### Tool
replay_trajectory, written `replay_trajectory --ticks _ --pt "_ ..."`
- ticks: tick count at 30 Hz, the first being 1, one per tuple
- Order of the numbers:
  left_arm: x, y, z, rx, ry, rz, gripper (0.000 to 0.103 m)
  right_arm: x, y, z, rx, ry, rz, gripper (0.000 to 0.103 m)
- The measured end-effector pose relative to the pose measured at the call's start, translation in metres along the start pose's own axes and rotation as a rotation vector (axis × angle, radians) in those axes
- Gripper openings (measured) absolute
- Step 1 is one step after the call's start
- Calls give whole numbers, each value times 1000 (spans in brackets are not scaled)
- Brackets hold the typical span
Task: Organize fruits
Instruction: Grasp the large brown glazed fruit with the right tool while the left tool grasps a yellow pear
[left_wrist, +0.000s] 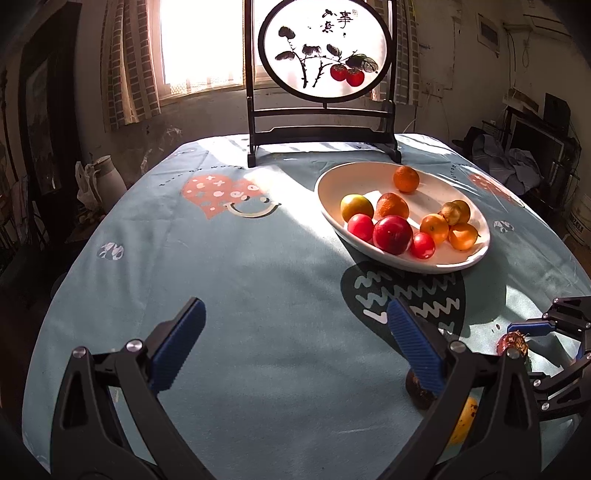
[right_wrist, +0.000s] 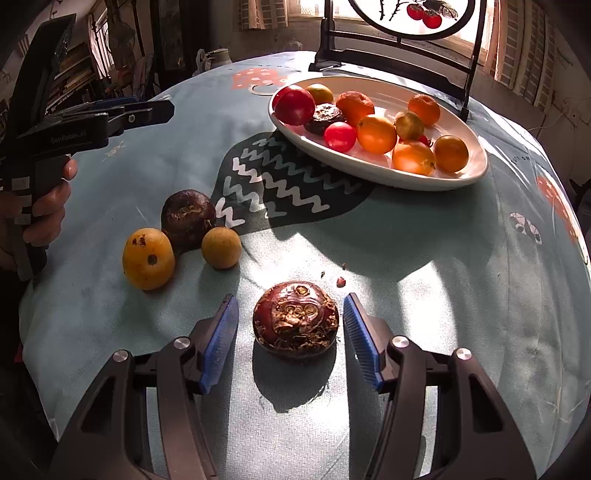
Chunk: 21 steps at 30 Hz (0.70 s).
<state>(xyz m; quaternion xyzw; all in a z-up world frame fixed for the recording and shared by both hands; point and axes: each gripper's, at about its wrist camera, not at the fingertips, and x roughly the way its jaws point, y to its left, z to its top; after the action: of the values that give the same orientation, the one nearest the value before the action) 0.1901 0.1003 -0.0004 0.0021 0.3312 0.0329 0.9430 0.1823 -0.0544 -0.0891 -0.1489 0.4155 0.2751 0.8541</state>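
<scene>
On the tablecloth (right_wrist: 424, 258), near the white oval fruit dish (right_wrist: 458, 175), a dark red water chestnut (right_wrist: 295, 320) sits untouched between the right gripper's (right_wrist: 291, 341) spread fingers, while the left gripper (left_wrist: 295, 347) hangs released, holding nothing.

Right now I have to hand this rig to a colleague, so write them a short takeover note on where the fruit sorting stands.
Right gripper: open, straddling the dark red chestnut-like fruit on the tablecloth, not closed on it.
Left gripper: open, empty, above the cloth.
Done: oval white dish already holds many oranges and red fruits.
Left: that dark red fruit, plus a yellow fruit, a dark brown fruit and a small tan fruit clustered on the cloth.
</scene>
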Motion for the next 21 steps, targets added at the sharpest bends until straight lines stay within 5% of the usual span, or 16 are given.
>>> replay_trajectory --ticks 16,21 --pt "3 3 -3 -4 24 11 100 -4 -1 -2 15 -13 7 45" --pt "-3 1 -9 -1 62 -154 100 -11 -15 -1 85 -54 36 44"
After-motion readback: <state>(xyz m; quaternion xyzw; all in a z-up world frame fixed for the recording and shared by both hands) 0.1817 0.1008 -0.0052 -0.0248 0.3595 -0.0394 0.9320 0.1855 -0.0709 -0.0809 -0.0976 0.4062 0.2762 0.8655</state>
